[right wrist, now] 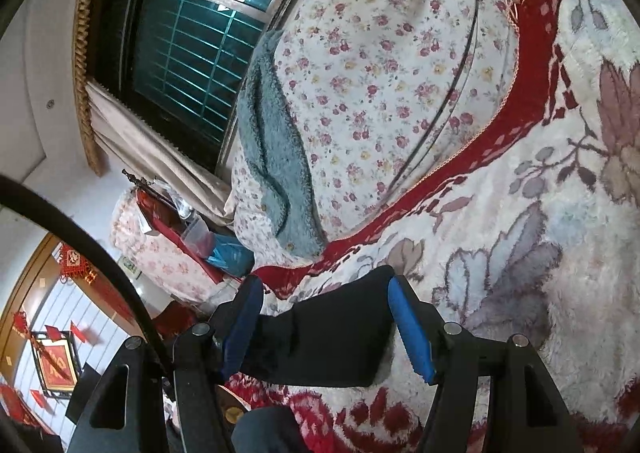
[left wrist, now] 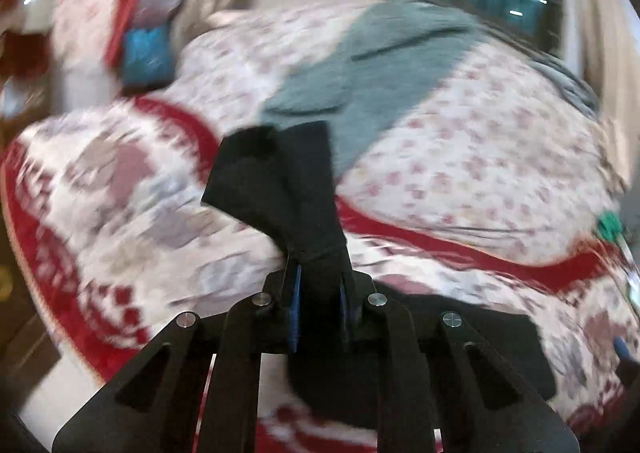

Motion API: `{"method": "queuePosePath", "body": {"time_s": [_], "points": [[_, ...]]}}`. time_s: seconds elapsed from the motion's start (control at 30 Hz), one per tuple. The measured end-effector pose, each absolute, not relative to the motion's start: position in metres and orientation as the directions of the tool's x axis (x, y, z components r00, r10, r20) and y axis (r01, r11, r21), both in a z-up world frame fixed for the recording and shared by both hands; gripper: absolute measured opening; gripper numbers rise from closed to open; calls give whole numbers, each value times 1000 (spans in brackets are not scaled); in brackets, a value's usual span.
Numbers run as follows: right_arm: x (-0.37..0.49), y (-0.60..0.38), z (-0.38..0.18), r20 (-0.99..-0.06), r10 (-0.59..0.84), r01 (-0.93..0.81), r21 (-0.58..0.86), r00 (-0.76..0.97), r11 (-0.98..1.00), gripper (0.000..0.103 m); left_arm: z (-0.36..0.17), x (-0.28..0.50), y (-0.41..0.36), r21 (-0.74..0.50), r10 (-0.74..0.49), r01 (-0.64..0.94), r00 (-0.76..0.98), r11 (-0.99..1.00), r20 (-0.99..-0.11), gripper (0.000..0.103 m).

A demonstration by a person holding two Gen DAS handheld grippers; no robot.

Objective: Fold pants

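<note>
Through the left wrist camera, I am seeing the left gripper (left wrist: 318, 305) pinching a bunched fold of the black pants (left wrist: 280, 181) between its blue pads (left wrist: 295, 313), with the jaws nearly together. The cloth is fanning out beyond the fingertips, raised off the bed, and more black fabric is lying below the gripper on the red-and-white plush blanket (left wrist: 120, 189). Further off, a floral quilt (left wrist: 460, 141) is covering the bed, with a grey-green fleece garment (left wrist: 384, 65) lying across it. The whole view is blurring, so finer detail is lost to me.

Through the right wrist camera, I am seeing the right gripper (right wrist: 324, 327) standing wide apart, its blue pads (right wrist: 412, 333) on either side of a flat stretch of the black pants (right wrist: 328, 345). The fabric is lying on the plush blanket (right wrist: 540, 213) between the fingers; I cannot tell whether either pad is pressing on it. Beyond, the floral quilt (right wrist: 380, 73) is bulging up with the fleece garment (right wrist: 276, 157) draped along its edge, beside a barred window (right wrist: 192, 37).
</note>
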State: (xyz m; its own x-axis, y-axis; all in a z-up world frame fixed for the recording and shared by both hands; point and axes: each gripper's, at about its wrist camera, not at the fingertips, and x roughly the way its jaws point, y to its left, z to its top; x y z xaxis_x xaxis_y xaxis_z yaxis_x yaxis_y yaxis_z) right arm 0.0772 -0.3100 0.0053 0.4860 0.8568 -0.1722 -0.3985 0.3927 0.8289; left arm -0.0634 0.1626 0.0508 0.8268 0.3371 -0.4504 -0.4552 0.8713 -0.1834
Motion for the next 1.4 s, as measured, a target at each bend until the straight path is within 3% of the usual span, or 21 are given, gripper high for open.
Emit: {"method": "queuePosePath", "body": {"time_s": [0.27,0.63,0.8,0.87,0.93,1.0,1.23,1.33,1.4], "points": [[78,-315,3,-141,859,-380,853,492,358,63,51,-17,65,-145,143,-236,871,961,-470,13],[80,-316,1,-139,860,-359,867,492,346,63,8,19,-3,-71,90,-158,819,985,-567,13],[87,-293,15,-275,815,-359,793,510,492,64,3,19,-1,-92,78,-159,818,983,-570,13],[100,-266,23,-285,848,-397,787,446,473,64,2,18,0,-102,74,-159,818,982,-570,13],[114,-238,25,-238,898,-397,833,371,385,64,2,16,2,-113,71,-162,823,980,-563,13],[133,-205,20,-181,939,-355,891,291,282,71,2,13,2,-108,75,-160,829,981,-554,13],[165,-148,2,-121,982,-224,963,145,151,77,6,3,-15,-9,138,-164,853,986,-503,13],[172,-136,3,-168,981,-195,963,92,183,77,4,2,-23,30,146,-151,857,988,-494,13],[181,-126,-1,-249,969,-160,956,9,247,76,4,0,-29,52,145,-137,861,989,-488,13]]}}
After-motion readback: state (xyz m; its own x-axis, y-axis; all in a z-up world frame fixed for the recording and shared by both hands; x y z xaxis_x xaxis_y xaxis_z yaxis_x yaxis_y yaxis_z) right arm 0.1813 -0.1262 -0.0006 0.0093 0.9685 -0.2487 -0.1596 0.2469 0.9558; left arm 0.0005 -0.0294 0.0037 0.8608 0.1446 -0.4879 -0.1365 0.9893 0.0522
